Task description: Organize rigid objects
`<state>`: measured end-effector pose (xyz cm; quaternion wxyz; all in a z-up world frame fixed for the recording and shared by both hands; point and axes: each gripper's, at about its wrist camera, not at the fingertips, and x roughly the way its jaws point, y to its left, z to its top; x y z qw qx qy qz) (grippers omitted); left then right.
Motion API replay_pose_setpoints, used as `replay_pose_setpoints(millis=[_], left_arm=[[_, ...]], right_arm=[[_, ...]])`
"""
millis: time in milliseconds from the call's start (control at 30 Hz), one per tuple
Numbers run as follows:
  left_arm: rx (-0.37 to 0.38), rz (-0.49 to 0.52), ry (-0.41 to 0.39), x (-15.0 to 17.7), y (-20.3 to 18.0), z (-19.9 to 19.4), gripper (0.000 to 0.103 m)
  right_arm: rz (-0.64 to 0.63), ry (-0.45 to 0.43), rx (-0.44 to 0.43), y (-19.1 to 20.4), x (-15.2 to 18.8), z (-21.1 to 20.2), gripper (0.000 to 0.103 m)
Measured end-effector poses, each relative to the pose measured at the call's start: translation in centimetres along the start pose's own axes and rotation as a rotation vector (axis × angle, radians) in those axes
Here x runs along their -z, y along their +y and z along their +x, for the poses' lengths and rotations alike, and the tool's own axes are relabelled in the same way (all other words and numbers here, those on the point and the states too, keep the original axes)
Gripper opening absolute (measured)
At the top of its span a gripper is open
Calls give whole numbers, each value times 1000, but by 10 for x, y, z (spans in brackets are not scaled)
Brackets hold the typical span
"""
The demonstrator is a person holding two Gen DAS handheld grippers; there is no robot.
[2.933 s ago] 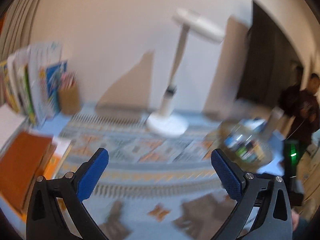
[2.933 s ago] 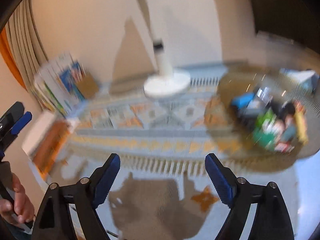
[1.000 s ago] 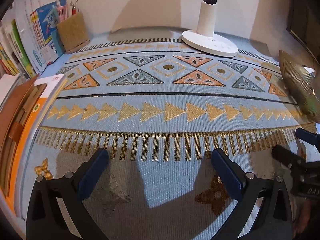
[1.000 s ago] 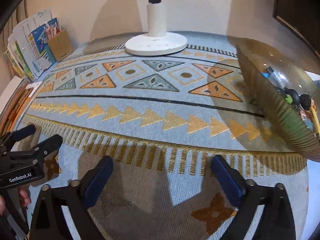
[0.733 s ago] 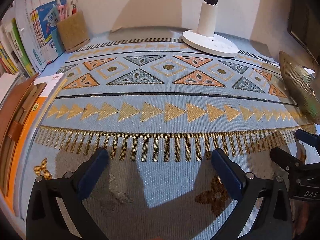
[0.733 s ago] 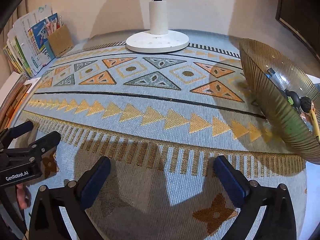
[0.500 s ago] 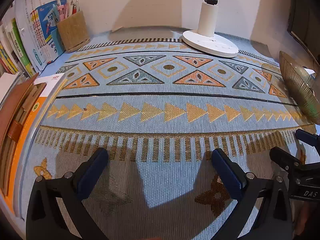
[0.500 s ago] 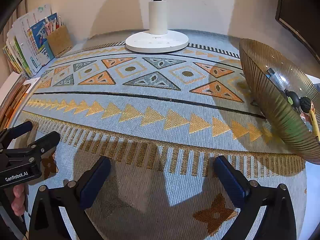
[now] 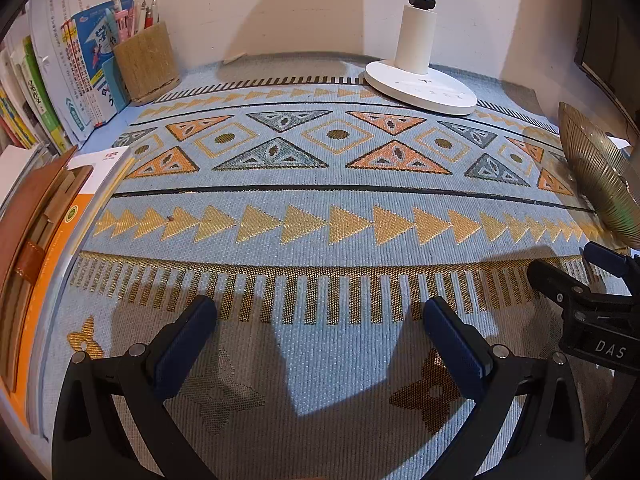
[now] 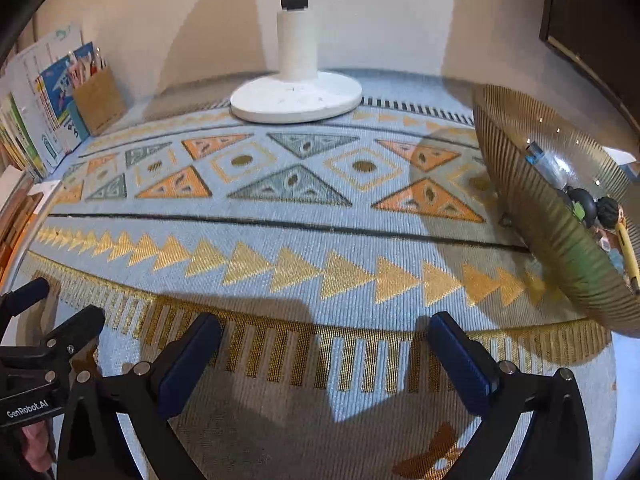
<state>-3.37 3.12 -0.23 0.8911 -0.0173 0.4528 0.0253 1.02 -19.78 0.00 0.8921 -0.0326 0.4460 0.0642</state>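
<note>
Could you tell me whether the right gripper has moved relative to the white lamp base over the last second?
No, hardly: the right gripper sits open over the mat, with the white lamp base placed almost as before.

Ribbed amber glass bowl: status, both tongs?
Left tongs open, empty. Right tongs open, empty. Ribbed amber glass bowl far right, small items inside, untouched. Patterned blue mat between is bare.

ribbed amber glass bowl point(image 10: 552, 224), small objects point(image 10: 580, 204) inside, on mat's right
</note>
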Motion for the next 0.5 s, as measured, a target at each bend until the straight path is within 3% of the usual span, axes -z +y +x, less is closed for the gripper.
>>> replay_pose_setpoints(millis=[500], left_arm=[[1,0,0,0,0,0,103]], right_arm=[[0,0,0,1,0,-1,103]])
